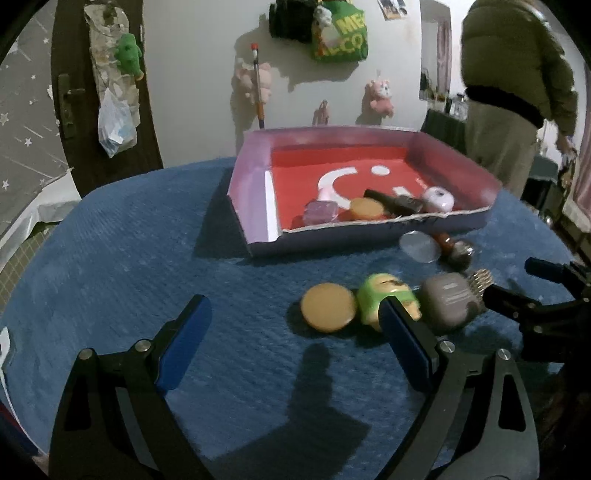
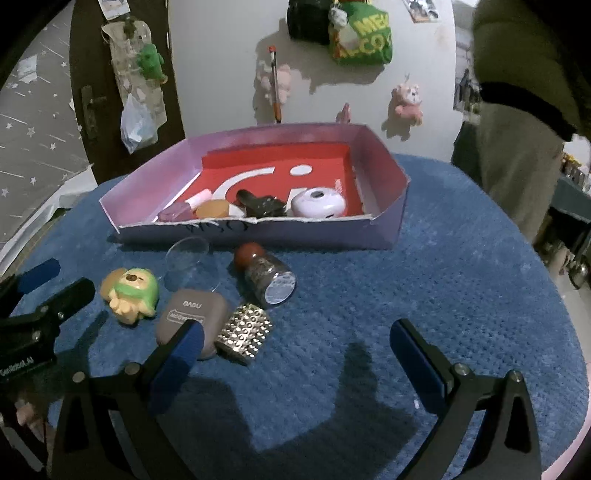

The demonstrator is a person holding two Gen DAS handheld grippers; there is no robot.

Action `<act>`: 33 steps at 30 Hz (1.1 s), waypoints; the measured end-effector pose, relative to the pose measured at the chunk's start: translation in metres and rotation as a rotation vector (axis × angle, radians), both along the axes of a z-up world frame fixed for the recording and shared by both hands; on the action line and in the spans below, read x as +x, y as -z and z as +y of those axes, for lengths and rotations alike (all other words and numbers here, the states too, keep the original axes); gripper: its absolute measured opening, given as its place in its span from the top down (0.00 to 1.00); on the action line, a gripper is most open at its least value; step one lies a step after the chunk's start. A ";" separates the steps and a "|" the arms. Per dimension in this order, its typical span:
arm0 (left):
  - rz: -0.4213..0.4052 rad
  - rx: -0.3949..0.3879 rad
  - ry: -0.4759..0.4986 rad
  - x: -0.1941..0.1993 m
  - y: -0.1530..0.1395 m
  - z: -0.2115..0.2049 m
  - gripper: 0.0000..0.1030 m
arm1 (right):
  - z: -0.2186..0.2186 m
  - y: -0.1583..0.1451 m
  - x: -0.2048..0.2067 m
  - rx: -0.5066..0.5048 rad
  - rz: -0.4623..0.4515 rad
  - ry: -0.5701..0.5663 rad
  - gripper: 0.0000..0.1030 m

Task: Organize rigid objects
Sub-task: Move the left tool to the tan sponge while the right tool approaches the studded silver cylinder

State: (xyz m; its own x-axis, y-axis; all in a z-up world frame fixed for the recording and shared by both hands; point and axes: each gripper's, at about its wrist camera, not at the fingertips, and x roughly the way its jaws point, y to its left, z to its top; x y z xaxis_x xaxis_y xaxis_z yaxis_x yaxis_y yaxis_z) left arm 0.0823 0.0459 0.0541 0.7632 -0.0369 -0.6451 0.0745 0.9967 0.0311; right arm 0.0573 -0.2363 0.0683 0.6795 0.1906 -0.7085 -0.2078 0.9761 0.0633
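Note:
A purple box (image 1: 255, 177) (image 2: 384, 166) with a red floor stands at the back of the blue table; in it lie a purple block, an orange disc, a black item and a white round item (image 2: 319, 203). In front of it lie an orange disc (image 1: 328, 312), a green toy figure (image 1: 388, 295) (image 2: 131, 295), a grey case (image 1: 448, 299) (image 2: 192, 314), a studded metal piece (image 2: 245, 332), a red-capped jar (image 2: 266, 275) on its side and a clear cup (image 2: 186, 258). My left gripper (image 1: 294, 306) is open just short of the disc and toy. My right gripper (image 2: 297, 328) is open beside the grey case.
A person in an olive jacket (image 1: 517, 74) stands behind the table at the right. Plush toys and a green bag (image 1: 340, 33) hang on the white wall. A dark door (image 1: 74, 110) is at the left. The round table's edge curves near both sides.

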 end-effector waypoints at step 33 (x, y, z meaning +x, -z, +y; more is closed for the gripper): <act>0.139 0.011 0.181 0.039 0.023 -0.003 0.33 | 0.017 0.013 0.015 -0.092 0.063 -0.084 0.29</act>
